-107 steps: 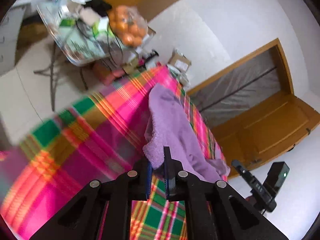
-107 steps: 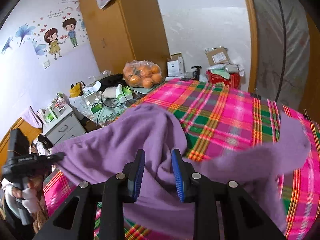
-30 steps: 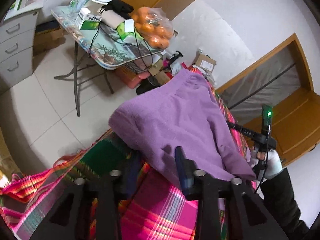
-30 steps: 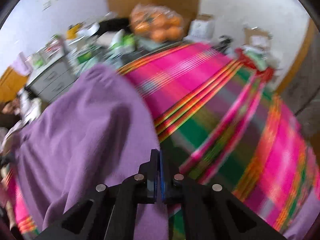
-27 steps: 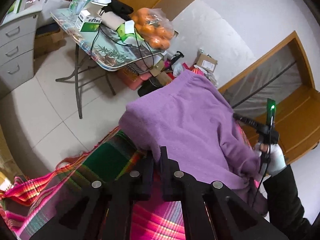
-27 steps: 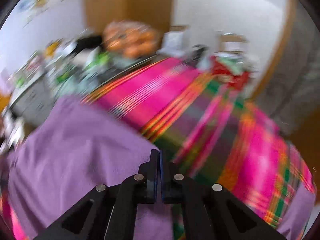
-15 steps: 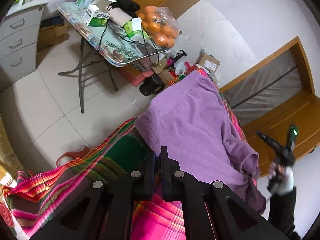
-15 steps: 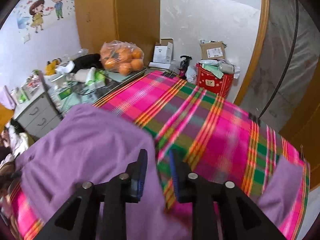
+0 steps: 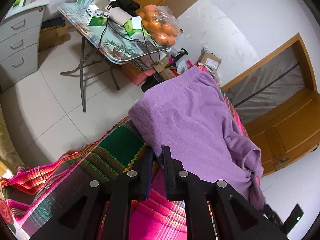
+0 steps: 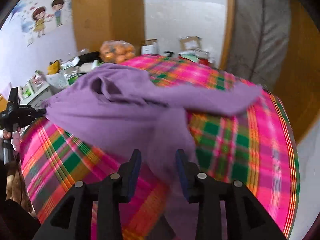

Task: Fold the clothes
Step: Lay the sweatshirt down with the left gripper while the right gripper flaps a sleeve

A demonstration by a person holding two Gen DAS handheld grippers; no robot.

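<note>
**Sweater runs away from my left claw, sleeve under my right**

My left gripper (image 9: pixel 158 156) pinches the near hem corner of the purple sweater (image 9: pixel 192 120), jaws just starting to ease apart. It lies on the plaid bedspread (image 10: pixel 230 132), long axis running away from that claw. My right gripper (image 10: pixel 158 160) is widening, nothing clamped, a sleeve (image 10: pixel 172 140) lying directly ahead between its pads, so right is nearer it

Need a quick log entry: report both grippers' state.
Left gripper: jaws opening, garment corner between them.
Right gripper: jaws opening, gripping nothing.
</note>
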